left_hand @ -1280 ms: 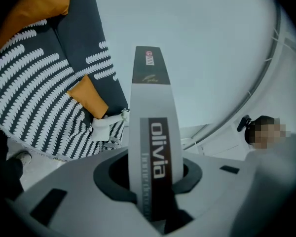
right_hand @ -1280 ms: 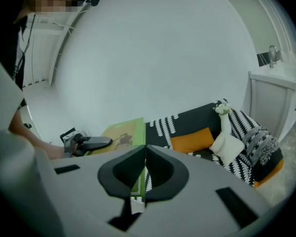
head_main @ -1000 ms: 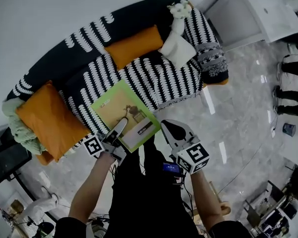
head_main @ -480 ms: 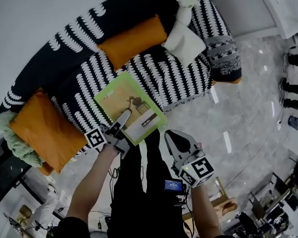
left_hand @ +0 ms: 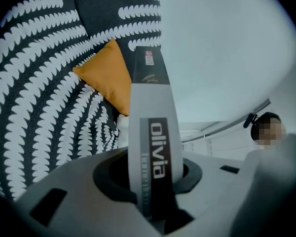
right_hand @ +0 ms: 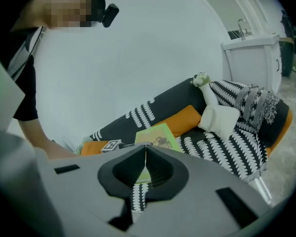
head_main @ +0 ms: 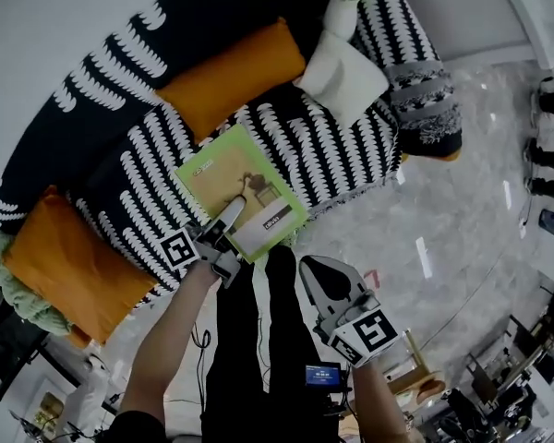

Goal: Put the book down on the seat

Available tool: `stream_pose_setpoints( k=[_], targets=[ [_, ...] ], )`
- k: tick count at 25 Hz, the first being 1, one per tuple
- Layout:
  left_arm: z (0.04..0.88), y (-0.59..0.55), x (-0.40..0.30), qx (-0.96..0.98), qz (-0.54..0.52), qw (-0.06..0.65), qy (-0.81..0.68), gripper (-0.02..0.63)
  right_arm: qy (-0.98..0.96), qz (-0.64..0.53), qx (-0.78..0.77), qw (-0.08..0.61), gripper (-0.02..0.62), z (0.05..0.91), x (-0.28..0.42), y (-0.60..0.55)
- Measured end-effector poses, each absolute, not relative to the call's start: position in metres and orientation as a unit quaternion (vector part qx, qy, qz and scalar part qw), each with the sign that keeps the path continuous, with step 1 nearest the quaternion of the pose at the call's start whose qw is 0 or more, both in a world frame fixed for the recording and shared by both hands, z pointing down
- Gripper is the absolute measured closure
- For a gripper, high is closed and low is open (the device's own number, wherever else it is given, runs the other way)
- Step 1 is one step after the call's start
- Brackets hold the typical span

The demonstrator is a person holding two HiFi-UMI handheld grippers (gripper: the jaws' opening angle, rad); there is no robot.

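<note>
A green book with a white strip along one edge hangs over the black-and-white patterned sofa seat. My left gripper is shut on the book's near edge. In the left gripper view the book's spine stands upright between the jaws. My right gripper is shut and empty, lower right of the book, over the person's dark trousers. In the right gripper view the jaw tips meet, and the book lies beyond them on the sofa side.
Two orange cushions and a white cushion rest on the sofa. A grey throw covers its right arm. Glossy marble floor spreads to the right. A white cabinet stands past the sofa's end.
Both grippers have sunk. The book has come lower and closer over the seat, still in my left gripper. The right gripper has dropped toward the person's legs, still shut.
</note>
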State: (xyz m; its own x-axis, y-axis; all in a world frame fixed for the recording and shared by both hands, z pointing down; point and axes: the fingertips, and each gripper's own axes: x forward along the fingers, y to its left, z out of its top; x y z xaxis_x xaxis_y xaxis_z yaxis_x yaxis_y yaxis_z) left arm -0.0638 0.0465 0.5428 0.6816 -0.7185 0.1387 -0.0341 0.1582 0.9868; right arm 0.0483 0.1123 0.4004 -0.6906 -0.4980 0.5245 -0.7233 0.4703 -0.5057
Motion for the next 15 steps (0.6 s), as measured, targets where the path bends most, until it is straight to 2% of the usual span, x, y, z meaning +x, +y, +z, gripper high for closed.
stream_pose_setpoints(
  k=[5,15],
  targets=[
    [0.584,0.010,-0.044,0.620,-0.233,0.681,-0.312,0.474,-0.846,0.353,0.373,0.146,0.577,0.418,0.076,0.087],
    [0.664,-0.014,-0.050,0.604,-0.206,0.692,-0.337,0.473,-0.850,0.338,0.375,0.151,0.577,0.432,0.061,0.074]
  ],
)
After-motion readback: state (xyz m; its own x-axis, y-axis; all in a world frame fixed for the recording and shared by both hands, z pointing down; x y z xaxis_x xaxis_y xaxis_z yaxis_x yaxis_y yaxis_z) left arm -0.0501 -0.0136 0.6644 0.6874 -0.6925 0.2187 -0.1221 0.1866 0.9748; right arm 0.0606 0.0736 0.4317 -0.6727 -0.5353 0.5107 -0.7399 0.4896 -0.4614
